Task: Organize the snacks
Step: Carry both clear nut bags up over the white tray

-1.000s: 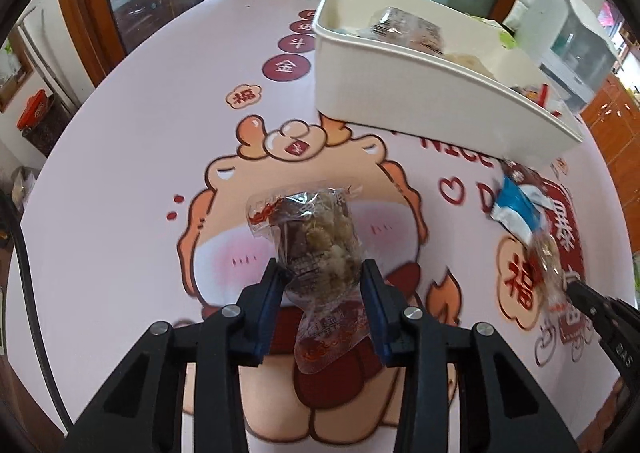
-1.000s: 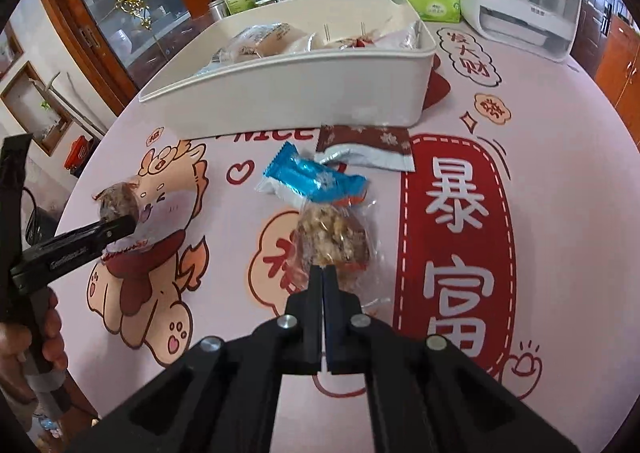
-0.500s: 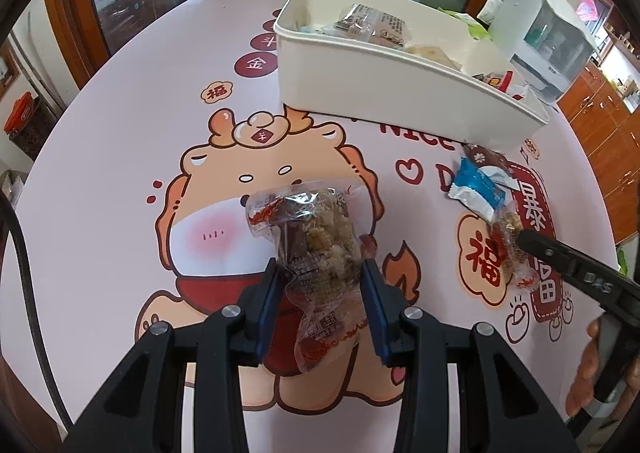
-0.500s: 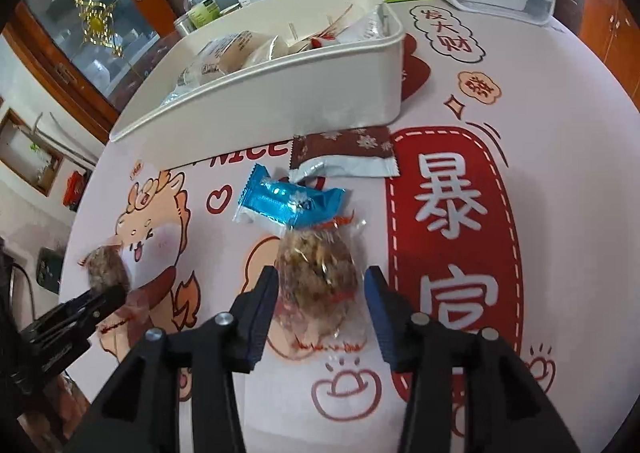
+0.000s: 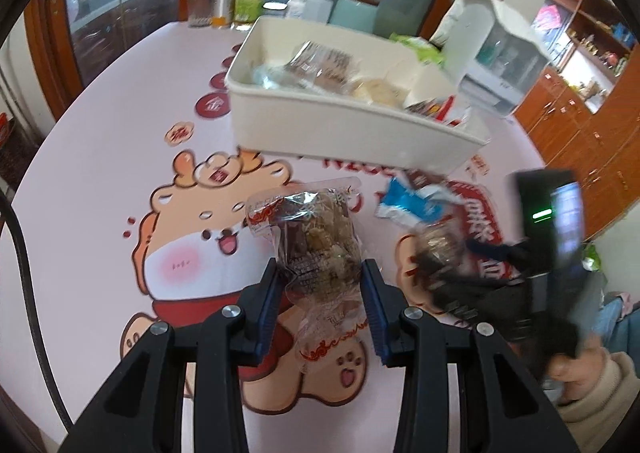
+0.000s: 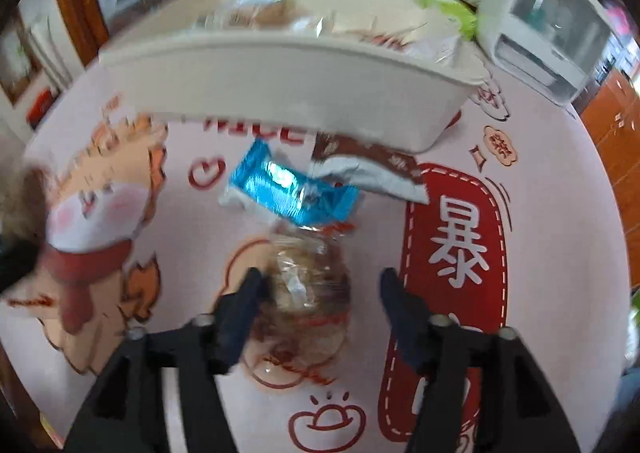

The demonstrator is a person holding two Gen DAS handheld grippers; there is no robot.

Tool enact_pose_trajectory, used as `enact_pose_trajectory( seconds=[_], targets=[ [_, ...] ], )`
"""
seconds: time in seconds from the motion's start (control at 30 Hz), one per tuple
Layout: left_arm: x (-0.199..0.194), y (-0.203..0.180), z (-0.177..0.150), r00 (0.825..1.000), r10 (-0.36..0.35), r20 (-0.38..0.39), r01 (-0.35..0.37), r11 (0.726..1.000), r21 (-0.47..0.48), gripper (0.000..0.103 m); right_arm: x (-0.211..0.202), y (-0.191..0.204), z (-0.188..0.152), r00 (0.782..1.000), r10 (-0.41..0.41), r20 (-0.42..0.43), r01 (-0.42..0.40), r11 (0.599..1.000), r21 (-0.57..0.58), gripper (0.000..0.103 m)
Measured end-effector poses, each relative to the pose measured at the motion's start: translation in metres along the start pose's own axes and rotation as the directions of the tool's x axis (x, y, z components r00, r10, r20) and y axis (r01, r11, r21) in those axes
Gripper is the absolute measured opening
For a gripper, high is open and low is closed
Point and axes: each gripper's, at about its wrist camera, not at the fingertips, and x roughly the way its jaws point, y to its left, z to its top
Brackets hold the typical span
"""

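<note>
My left gripper (image 5: pixel 322 293) is shut on a clear-wrapped nut snack (image 5: pixel 316 237), held above the table short of the white bin (image 5: pixel 340 133) that holds several wrapped snacks. My right gripper (image 6: pixel 320 285) hangs over a second clear-wrapped nut snack (image 6: pixel 308 281) lying on the table; its jaws are opening and stand on either side of the packet, with a gap on the right. Just beyond it lie a blue packet (image 6: pixel 288 193) and a brown-and-silver packet (image 6: pixel 368 165), close to the bin's front wall (image 6: pixel 304 93). In the left wrist view the right gripper (image 5: pixel 452 265) is a blurred dark shape over that snack.
The round table carries a pink printed cloth (image 5: pixel 120 113). A white appliance (image 5: pixel 496 53) and a green packet (image 5: pixel 416 45) stand behind the bin, with bottles and glasses (image 5: pixel 240 1) at the far edge. A person's hand and sleeve (image 5: pixel 592 381) are at the right.
The right gripper went from shut to wide apart and came down around the nut snack on the table. The left gripper rose with its snack and tilted toward the bin.
</note>
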Motion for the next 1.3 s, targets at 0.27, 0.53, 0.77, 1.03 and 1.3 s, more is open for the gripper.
enact_pose_trajectory(
  seconds=[0.27,0.53,0.77,1.03,1.3],
  targets=[
    [-0.028,-0.011,0.01,0.996,-0.065,0.066,0.064,0.998,0.029,0.037,0.002,0.001,-0.002,0.998,0.065,0.027,-0.066,0.997,0.032,0.029],
    [-0.06,-0.027,0.026,0.982,-0.129,0.139,0.12,0.99,0.067,0.037,-0.037,-0.012,-0.003,0.981,0.143,0.132,-0.155,0.984,0.086,0.028],
    [-0.084,-0.038,0.048,0.965,-0.17,0.198,0.15,0.983,0.108,0.038,-0.098,-0.027,0.014,0.948,0.18,0.262,-0.211,0.973,0.093,0.028],
    [-0.11,-0.048,0.082,0.939,-0.207,0.273,0.163,0.971,0.175,0.038,-0.147,-0.043,0.042,0.911,0.176,0.374,-0.224,0.97,0.091,0.028],
    [-0.126,-0.053,0.116,0.913,-0.218,0.346,0.14,0.962,0.235,0.038,-0.172,-0.045,0.068,0.887,0.168,0.43,-0.216,0.974,0.065,0.028]
  ],
)
